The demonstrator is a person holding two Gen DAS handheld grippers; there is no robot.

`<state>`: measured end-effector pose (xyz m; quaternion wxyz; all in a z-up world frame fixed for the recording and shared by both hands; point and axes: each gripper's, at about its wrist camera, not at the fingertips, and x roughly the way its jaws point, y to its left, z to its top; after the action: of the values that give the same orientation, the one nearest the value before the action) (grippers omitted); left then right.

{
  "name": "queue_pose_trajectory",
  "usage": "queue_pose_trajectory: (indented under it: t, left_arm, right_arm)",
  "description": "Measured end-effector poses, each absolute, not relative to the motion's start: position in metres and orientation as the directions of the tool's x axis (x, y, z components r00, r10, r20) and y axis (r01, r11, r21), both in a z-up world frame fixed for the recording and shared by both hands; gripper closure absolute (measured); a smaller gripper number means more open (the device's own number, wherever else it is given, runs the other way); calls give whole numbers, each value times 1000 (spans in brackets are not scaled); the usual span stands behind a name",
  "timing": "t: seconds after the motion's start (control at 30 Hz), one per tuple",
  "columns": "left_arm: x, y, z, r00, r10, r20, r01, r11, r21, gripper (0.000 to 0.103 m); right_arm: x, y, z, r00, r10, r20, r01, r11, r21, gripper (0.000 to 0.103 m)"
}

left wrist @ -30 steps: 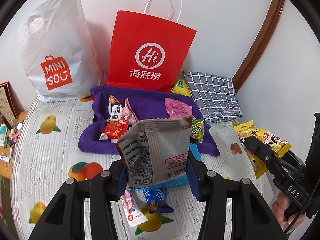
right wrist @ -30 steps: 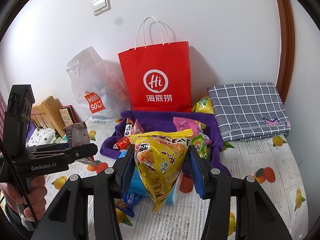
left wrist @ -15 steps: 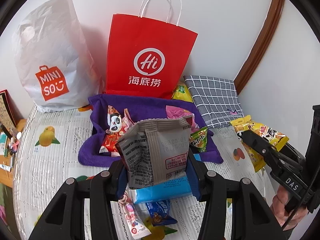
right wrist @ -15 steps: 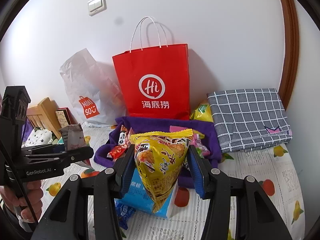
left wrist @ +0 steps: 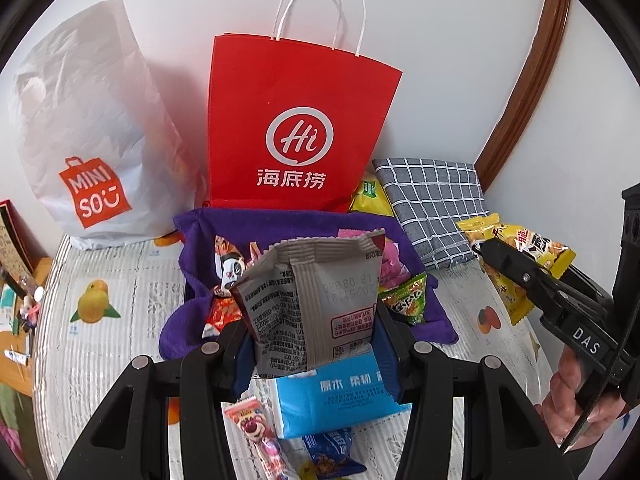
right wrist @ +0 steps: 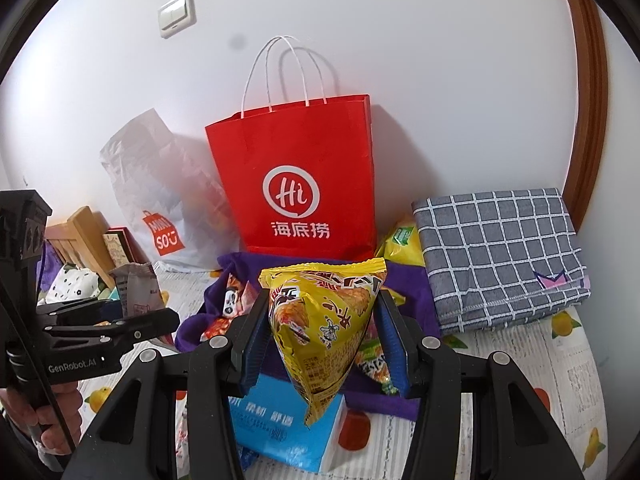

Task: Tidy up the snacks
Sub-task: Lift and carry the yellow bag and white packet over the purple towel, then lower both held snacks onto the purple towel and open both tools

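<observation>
So both grippers have a snack each right now. The left gripper [left wrist: 312, 344] is clamped on a grey packet [left wrist: 316, 304], held upright with the printed back facing the camera, blue pads pressing on its lower sides. The right gripper [right wrist: 324, 344] is clamped on a yellow chip bag [right wrist: 324, 320], which hangs pointy-end down between its pads.

Both packets sit up in the air over the near edge of a purple cloth [left wrist: 280, 224] spread on a table cover with a fruit print [left wrist: 100, 320]. A few snacks are already lying on that cloth: a panda-print pack [left wrist: 230, 272] on the left, a pink pack [left wrist: 390, 260] further right, and a small green pack [left wrist: 406, 300] at the right edge.

Behind the cloth, against the wall, stands a red paper bag [left wrist: 296, 128] with white handles. A white plastic bag [left wrist: 88, 128] is to its left, and a folded grey checked cloth [left wrist: 436, 200] is to its right, with another yellow pack [left wrist: 370, 196] wedged between the red bag and that cloth.

Near the camera, under the grippers, there's a blue tissue pack [left wrist: 332, 396] on the table, plus a pink bear candy stick [left wrist: 256, 432] and a small blue wrapper [left wrist: 332, 452] just in front of it.

A hand [left wrist: 576, 400] shows at the far right holding the other gripper.
</observation>
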<state>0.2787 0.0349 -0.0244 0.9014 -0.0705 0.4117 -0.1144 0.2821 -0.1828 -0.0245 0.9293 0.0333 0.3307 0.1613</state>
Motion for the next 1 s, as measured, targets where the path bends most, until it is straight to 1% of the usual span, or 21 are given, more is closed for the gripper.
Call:
queue_pose_trajectory:
  t: [0.3,0.63,1.0]
  left_arm:
    - [304,54,-35,635,-245,-733,107,967,-231,55]
    - [331,88,-53,622,-227,-749,36,964,-263,55]
    - [353,71,-82,570,-247,-784,68,965,-254,55]
  right_arm:
    - [312,-186,-35,716,318,-621,-274,947,169,53]
    - [352,-174,-63,657,342,-672,-294,937,189,53]
    - [376,-151,-104,590,330,-737,-322,933,160,53]
